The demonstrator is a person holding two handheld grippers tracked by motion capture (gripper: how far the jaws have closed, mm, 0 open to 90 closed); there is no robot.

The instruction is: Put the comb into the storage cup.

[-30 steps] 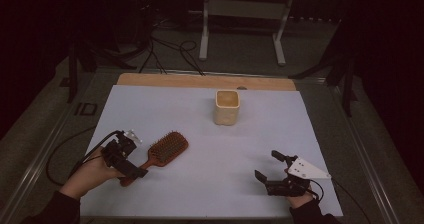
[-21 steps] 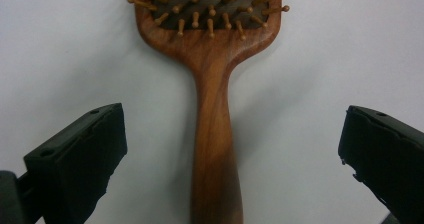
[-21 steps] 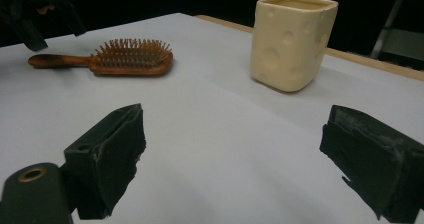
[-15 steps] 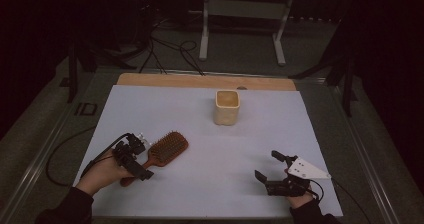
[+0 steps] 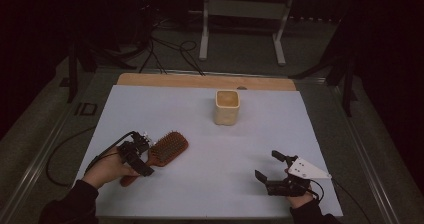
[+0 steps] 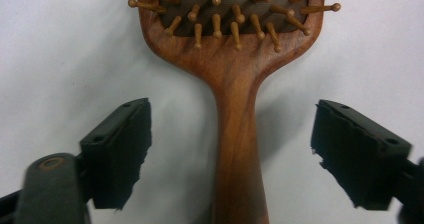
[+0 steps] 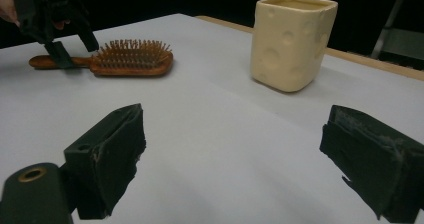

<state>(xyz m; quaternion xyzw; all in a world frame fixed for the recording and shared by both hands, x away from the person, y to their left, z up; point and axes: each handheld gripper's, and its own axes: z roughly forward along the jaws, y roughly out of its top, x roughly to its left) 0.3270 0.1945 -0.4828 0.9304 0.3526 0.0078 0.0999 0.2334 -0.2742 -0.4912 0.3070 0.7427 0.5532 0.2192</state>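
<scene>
2 open jaws of the left gripper [image 6: 232,154] had drawn back to straddle the hairbrush [image 6: 235,84] handle (grasp likely next); right gripper [image 5: 272,171] waited, wide open.

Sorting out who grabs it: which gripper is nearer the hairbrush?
Left. The left gripper is open astride the hairbrush handle; the right gripper rests far across the table.

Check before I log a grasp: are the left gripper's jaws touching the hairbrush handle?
Apart. The left gripper view shows the left gripper open, white table visible between each jaw and the hairbrush handle.
</scene>
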